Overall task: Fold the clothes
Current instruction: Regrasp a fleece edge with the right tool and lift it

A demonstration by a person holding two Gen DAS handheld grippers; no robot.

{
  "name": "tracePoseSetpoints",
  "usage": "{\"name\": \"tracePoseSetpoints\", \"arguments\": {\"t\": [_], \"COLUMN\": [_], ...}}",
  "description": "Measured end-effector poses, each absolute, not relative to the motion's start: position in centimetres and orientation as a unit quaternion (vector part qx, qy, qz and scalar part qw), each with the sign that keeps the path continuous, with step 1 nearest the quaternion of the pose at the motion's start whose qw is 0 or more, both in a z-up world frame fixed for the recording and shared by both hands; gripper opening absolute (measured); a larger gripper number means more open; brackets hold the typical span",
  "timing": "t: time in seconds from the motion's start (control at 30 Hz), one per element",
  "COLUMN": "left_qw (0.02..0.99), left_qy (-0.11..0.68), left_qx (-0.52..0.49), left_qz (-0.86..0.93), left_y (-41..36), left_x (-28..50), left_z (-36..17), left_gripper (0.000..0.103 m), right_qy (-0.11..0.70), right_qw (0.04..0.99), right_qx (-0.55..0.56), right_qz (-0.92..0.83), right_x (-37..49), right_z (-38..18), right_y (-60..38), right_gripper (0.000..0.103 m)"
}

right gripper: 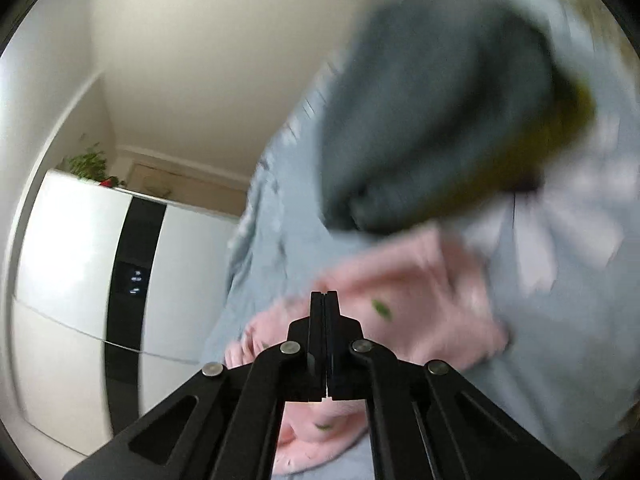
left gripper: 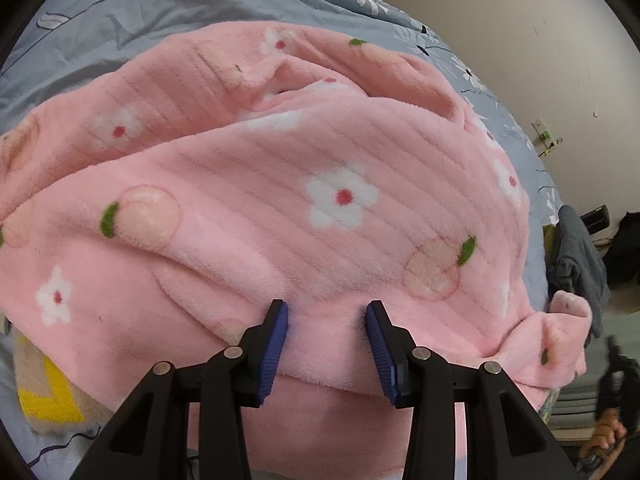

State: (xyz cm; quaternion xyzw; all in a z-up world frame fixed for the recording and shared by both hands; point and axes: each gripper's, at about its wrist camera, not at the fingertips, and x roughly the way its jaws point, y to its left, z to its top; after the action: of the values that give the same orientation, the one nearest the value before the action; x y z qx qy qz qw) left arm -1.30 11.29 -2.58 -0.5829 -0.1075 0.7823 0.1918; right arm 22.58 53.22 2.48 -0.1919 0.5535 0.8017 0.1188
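Tongs on the left stood partly parted over the near folded edge of a pink fleece garment, a ridge of the plush cloth lying between the blue ribbed pads; whether the pads actually pressed on it could not be told. The right tongs were drawn fully together with nothing between them, hovering over a blurred corner of the same pink cloth. The garment lay spread and rumpled on a bed covered by a grey-blue quilt printed with white flowers, one thick layer lapped over another, so the fold looked begun rather than finished. The fleece was soft, thick and faintly ribbed in rows, printed with white flowers and peaches with green leaves; it would likely sag and slip, so the next move probably called for a firm pinch on the near edge by the left side, and for the right tongs to part again and catch the far corner before the cloth was carried over evenly. A darker grey-blue garment lay heaped beyond, and a white cabinet with a black stripe stood beside the bed.
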Motion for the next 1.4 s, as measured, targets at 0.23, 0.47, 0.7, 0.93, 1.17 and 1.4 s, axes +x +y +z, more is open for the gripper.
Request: {"name": "tracePoseSetpoints", "arguments": {"t": [0.23, 0.47, 0.7, 0.93, 1.17, 1.4], "left_qw": [0.197, 0.198, 0.198, 0.197, 0.210, 0.213], "left_qy": [-0.133, -0.132, -0.127, -0.121, -0.141, -0.131], "left_qx": [-0.588, -0.592, -0.590, -0.593, -0.596, -0.594], "left_qz": [0.773, 0.770, 0.772, 0.771, 0.762, 0.764], "left_y": [10.9, 11.4, 12.2, 13.0, 12.7, 13.4], "left_x": [-1.6, -2.0, -1.9, -2.5, -2.6, -2.6], "left_z": [-2.8, -2.9, -3.0, -3.1, -3.4, -3.4], "left_gripper": [0.045, 0.046, 0.048, 0.049, 0.050, 0.050], "right_qy": [0.495, 0.616, 0.718, 0.698, 0.558, 0.440], "right_qw": [0.150, 0.100, 0.087, 0.120, 0.225, 0.249], "right_qx": [-0.239, -0.292, -0.276, -0.238, -0.133, -0.183], "right_qz": [0.822, 0.724, 0.633, 0.665, 0.787, 0.843], "right_x": [23.0, 23.8, 23.5, 22.5, 28.3, 24.0], "right_z": [5.6, -3.6, -10.1, -9.1, 3.7, 10.2], "right_y": [54.3, 53.0, 52.7, 53.2, 54.7, 54.1], "right_gripper": [0.003, 0.039, 0.061, 0.007, 0.005, 0.005]}}
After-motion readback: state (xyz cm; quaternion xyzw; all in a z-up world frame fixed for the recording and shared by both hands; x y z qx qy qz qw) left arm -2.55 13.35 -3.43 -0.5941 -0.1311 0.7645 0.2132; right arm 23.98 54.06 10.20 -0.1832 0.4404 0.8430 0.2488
